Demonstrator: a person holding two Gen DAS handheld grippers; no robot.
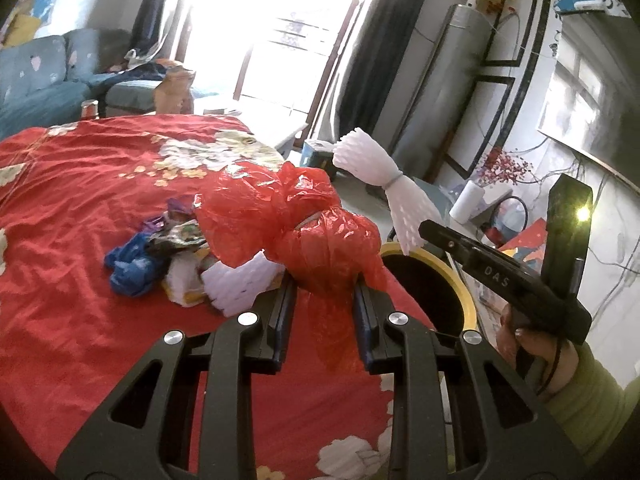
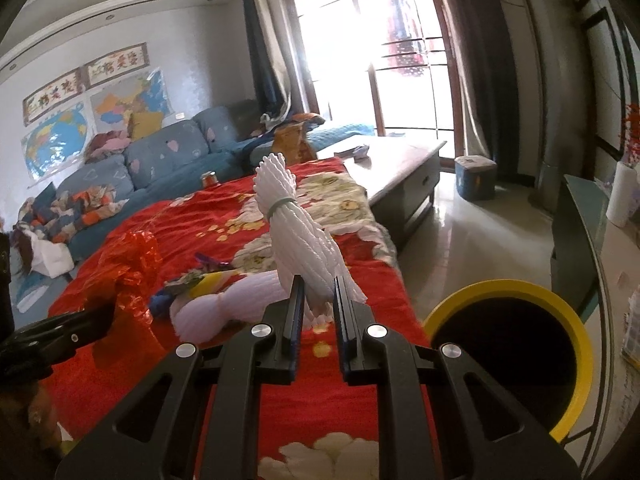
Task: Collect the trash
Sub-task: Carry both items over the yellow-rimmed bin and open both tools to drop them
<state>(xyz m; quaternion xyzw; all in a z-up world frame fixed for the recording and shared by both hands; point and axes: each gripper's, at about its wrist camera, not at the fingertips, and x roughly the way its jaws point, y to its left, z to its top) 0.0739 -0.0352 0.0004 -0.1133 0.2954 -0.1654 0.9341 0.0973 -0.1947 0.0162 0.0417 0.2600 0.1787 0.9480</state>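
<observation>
Two pieces of trash lifted, neither yet dropped. Red plastic bag (image 1: 320, 236) pinched between the narrow-set jaws of the left gripper (image 1: 325, 308), crumpled and bulging above the fingers, raised off the red flowered cloth (image 1: 80, 320) and just beside the bin. White foam net bundle (image 2: 304, 248), tied with a band near its top, clamped upright in the tightly closed jaws of the right gripper (image 2: 318, 312), likewise held up near the bin but not over its mouth.

Yellow-rimmed bin (image 2: 500, 288) standing on the floor at the cloth's edge, its dark inside showing nothing, so far as can be seen.

Left on the cloth, farther from the bin than the two held pieces: a second white foam net (image 2: 224, 308), a blue crumpled bag (image 1: 132, 264), shiny wrappers (image 1: 180, 236) and a few smaller scraps in one loose pile.

By judgement, early to midway: two items in hand and close to being binned, the pile untouched. Still to do: carry both over the bin's opening, release, then return for the rest.

Beyond the cloth, away from the bin, a low table (image 2: 400, 168) and a blue sofa (image 2: 160, 152).
</observation>
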